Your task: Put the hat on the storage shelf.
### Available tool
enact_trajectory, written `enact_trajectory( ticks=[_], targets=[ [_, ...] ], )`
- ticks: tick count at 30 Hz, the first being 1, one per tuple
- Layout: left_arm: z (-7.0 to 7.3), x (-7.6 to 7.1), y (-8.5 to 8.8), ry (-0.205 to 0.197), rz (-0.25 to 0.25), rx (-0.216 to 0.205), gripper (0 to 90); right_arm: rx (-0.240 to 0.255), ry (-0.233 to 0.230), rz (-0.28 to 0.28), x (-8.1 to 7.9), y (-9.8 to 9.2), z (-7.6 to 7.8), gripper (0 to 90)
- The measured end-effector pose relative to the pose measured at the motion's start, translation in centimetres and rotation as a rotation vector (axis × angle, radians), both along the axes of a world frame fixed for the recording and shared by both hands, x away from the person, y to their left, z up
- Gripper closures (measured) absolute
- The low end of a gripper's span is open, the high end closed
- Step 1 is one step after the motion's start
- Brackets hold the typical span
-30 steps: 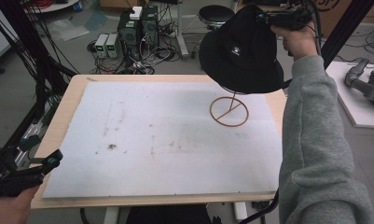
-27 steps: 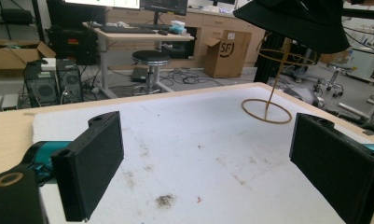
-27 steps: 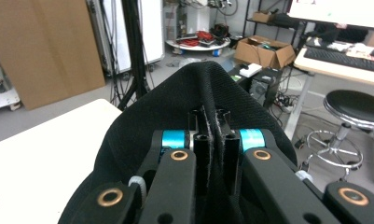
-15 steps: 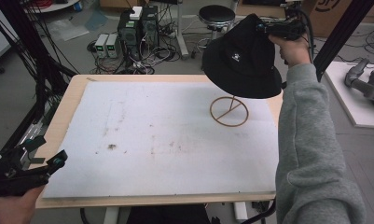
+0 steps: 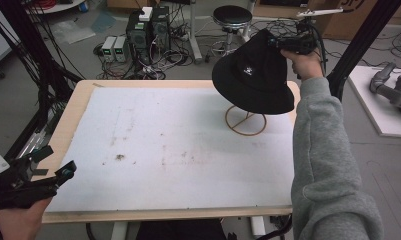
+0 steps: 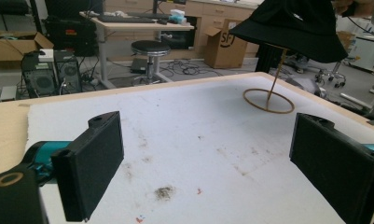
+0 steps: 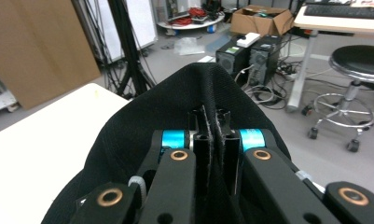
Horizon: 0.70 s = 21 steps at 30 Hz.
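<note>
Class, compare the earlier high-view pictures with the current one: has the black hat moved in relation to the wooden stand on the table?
Yes. The black hat, pinched by the right gripper, has come down toward the wooden stand, its brim now lower over the ring base.

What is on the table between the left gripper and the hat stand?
Only bare white sheet with faint stains lies between the left gripper and the hat stand, as the high view shows.

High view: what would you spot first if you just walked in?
The black hat, held up at the table's far right by the right gripper, which pinches its crown. Under it stands a thin wooden stand with a ring base. The left gripper waits open at the near left corner.
</note>
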<state>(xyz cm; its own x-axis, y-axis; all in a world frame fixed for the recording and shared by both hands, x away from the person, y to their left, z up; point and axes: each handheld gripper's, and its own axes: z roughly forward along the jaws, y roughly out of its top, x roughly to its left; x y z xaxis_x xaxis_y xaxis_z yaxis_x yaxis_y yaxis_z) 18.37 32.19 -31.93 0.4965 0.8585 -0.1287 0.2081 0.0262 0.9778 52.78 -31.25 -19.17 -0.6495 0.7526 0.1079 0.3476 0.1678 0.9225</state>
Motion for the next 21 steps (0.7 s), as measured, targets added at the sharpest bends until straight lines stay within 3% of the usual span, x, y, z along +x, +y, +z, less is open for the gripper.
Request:
enact_trajectory(
  ticks=[12,19,21],
  targets=[
    [0.0,0.3,-0.5,0.001,-0.017,0.006,10.1,0.000,0.018,0.043,-0.8,0.8,-0.9,88.5],
    [-0.2,0.5,-0.7,0.009,-0.023,0.008,10.1,-0.026,0.018,0.022,-1.1,0.7,-1.3,86.7],
    [-0.2,0.5,-0.8,0.009,-0.022,0.009,10.1,-0.012,0.012,0.009,-1.2,0.5,-1.3,84.3]
  ],
)
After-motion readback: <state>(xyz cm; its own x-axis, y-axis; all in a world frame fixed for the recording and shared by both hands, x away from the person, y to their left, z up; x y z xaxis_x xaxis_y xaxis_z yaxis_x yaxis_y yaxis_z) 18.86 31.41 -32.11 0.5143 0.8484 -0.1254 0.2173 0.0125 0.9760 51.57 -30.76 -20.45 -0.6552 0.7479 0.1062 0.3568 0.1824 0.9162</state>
